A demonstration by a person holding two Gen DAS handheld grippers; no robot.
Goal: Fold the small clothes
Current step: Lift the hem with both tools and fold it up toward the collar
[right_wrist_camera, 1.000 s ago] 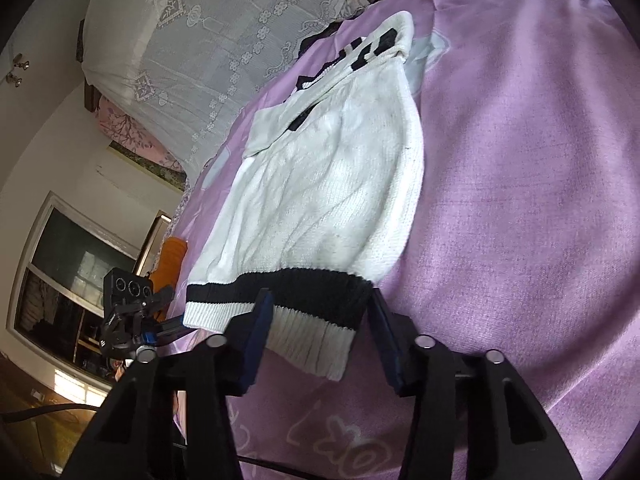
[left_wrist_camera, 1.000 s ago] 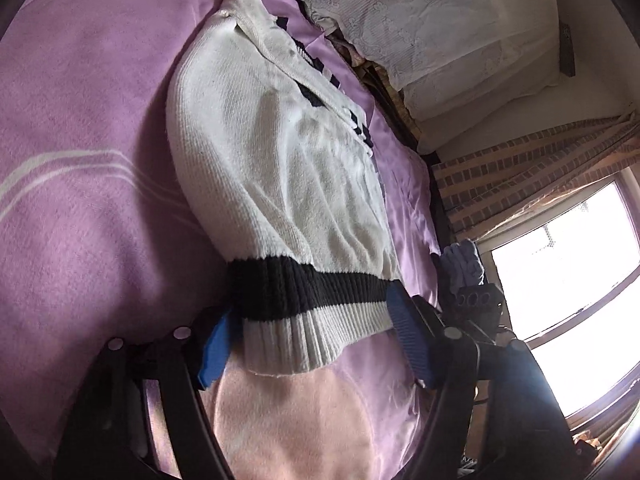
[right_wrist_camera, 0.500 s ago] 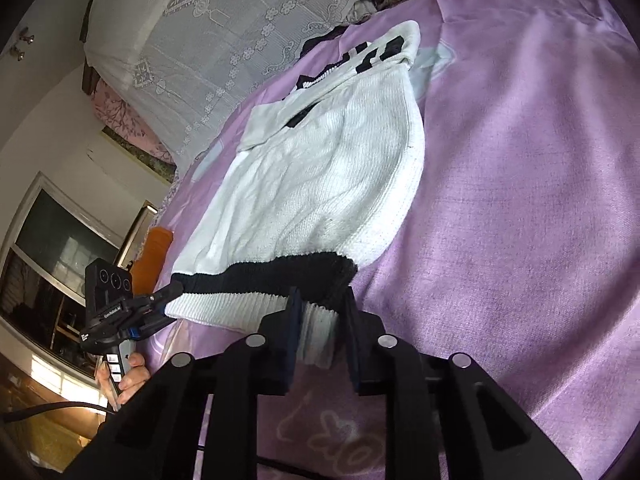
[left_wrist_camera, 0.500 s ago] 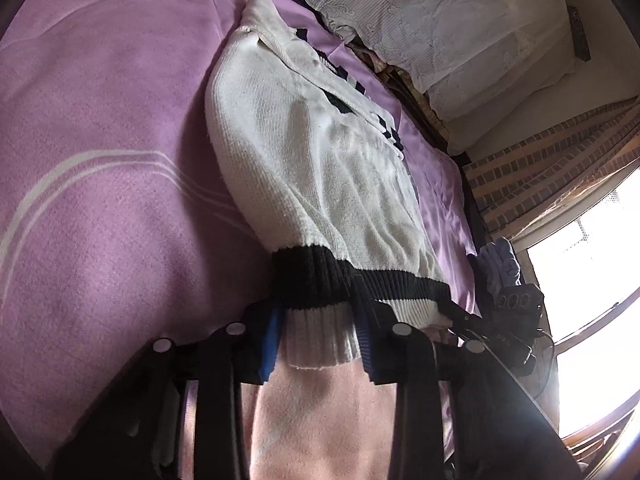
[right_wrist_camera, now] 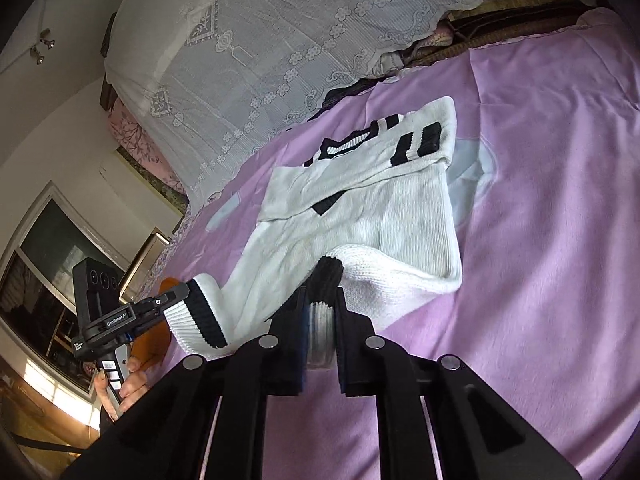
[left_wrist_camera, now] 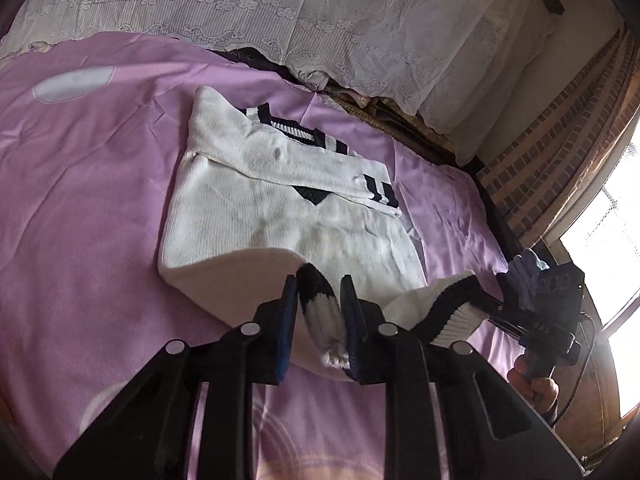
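Above the purple bedspread [left_wrist_camera: 80, 208], my left gripper [left_wrist_camera: 320, 312] pinches the sweater [left_wrist_camera: 248, 216] hem. My right gripper [right_wrist_camera: 322, 320] clamps the hem's other corner, both raised level.

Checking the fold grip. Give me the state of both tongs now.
Left tongs: shut on the sweater hem, lifted.
Right tongs: shut on the sweater hem, lifted.

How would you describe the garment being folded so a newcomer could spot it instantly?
Start at the purple bedspread that fills the bed below the white lace cover. In its middle lies a white knit sweater, its sleeve folded across the chest. Nothing else on the bed has its black-striped ribbed hem, lifted at both corners by the left gripper and right gripper.
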